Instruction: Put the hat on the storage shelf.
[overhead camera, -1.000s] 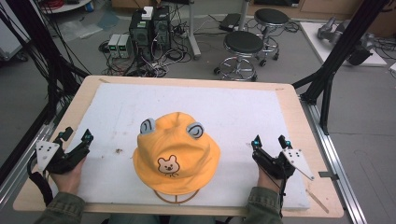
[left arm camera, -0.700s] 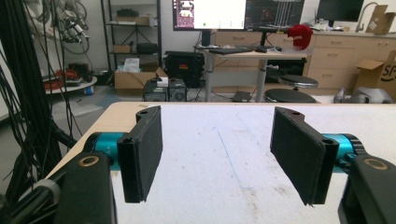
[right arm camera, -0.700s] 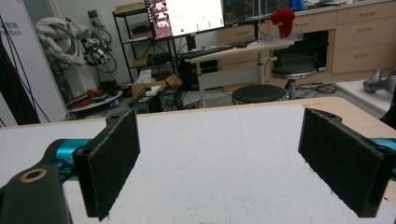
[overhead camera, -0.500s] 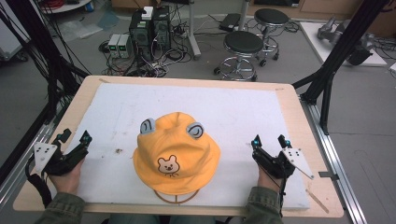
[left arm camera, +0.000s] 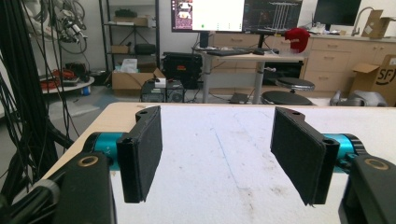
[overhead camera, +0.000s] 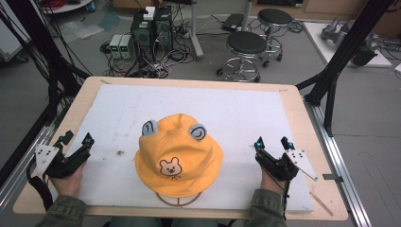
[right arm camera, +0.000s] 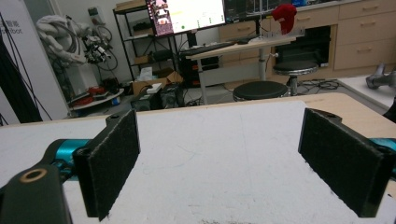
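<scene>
Orange bucket hat [overhead camera: 178, 153] with two grey ears and a small bear face sits near the front middle of the white mat [overhead camera: 236, 113] on the desk [overhead camera: 295, 101], propped on a wire stand. The left hand-held gripper [overhead camera: 75, 139] rests well apart to its left, jaws spread with nothing between them. The right hand-held gripper [overhead camera: 272, 141] lies likewise to its right, jaws spread over bare mat.

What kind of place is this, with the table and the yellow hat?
Most likely a robotics lab or workshop. Computer towers sit on the floor among tangled cables, monitors stand on a desk behind, and black stools are near the padded table bearing the hat.
</scene>
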Motion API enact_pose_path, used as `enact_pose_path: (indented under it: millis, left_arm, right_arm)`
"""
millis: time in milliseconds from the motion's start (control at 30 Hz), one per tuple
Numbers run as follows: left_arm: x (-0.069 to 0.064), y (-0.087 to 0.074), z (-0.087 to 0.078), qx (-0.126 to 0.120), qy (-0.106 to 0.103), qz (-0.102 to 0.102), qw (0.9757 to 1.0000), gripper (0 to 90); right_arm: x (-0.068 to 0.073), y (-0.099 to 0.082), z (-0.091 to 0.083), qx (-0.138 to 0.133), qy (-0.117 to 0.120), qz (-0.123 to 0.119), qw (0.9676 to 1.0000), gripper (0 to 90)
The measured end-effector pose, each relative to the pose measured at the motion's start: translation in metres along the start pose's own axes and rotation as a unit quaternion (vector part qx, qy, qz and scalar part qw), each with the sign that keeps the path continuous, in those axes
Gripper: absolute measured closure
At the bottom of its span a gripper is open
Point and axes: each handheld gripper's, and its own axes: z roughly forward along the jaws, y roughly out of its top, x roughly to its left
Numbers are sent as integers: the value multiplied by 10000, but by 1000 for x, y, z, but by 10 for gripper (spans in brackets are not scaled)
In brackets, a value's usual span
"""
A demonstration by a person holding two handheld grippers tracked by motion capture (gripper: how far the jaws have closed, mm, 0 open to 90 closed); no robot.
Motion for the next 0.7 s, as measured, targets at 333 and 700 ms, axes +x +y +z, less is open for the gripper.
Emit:
enact_pose_path:
  millis: [333,700]
  left_arm:
    - [1,0,0,5,5,-7,10000,344]
    - [2,0,0,2,0,-67,10000,344]
  right_arm:
    - [0,0,1,24,12,-23,10000,116]
    - [1,-1,2,102,23,-10,9999,116]
